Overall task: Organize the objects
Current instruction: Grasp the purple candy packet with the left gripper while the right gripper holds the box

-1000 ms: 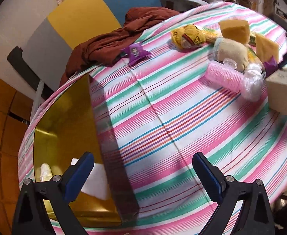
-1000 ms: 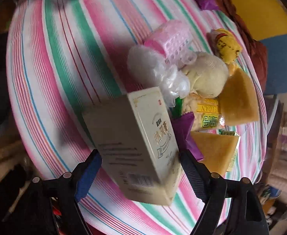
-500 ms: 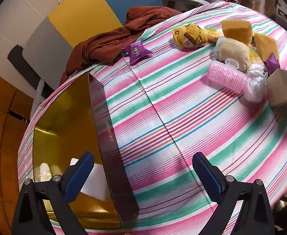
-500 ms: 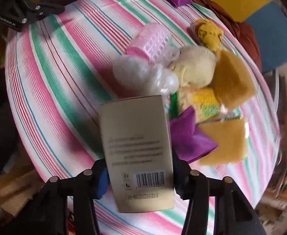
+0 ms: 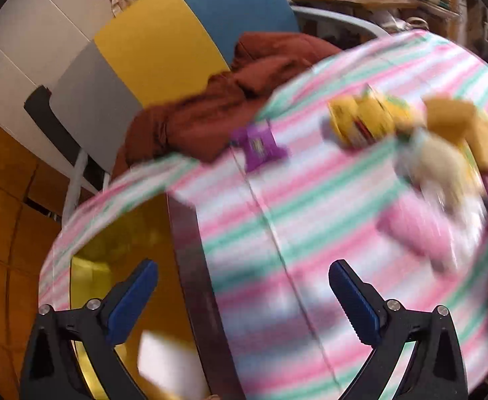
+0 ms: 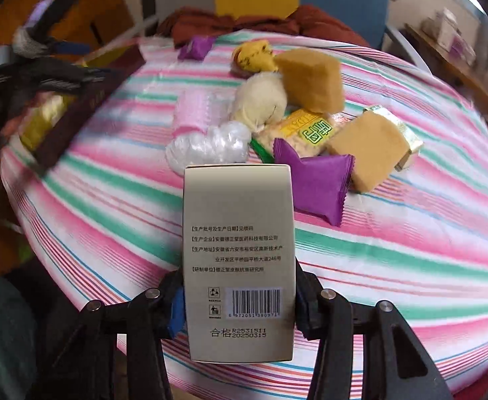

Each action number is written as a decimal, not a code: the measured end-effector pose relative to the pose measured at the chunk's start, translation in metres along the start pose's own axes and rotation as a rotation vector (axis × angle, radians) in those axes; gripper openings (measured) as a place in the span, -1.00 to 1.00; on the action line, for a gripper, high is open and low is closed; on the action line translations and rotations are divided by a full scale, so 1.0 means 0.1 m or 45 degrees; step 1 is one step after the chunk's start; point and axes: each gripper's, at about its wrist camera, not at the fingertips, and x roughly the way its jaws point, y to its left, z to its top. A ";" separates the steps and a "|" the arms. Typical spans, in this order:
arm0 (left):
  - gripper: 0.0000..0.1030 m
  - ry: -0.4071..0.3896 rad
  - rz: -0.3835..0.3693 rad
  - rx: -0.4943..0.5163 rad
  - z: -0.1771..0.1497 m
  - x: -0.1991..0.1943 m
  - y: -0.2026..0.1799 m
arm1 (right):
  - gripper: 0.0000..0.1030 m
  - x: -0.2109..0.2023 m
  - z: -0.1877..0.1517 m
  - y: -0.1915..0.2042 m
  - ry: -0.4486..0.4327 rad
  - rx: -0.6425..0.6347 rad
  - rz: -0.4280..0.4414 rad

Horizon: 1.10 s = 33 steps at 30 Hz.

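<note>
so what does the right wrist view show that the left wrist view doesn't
Only the right wrist view shows the right gripper clamped on the beige cardboard box with its printed text and barcode, and the left gripper from outside.

Only the left wrist view shows the left gripper's jaws open and empty, and the shiny gold inside of the dark-walled tray.

Both show the striped tablecloth, rust-brown cloth, small purple packet, pink ribbed roll, tan sponge blocks and yellow snack bag.
</note>
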 end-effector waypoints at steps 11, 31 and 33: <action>1.00 0.231 0.085 -0.282 0.89 1.11 0.30 | -0.03 -0.03 -0.04 -0.03 -0.170 0.213 0.192; 1.00 0.292 -0.061 -0.412 1.23 1.36 0.31 | -0.03 -0.04 -0.04 0.00 -0.234 0.258 0.299; 1.00 0.308 -0.045 -0.454 1.26 1.40 0.33 | -0.03 -0.01 -0.04 0.02 -0.224 0.253 0.295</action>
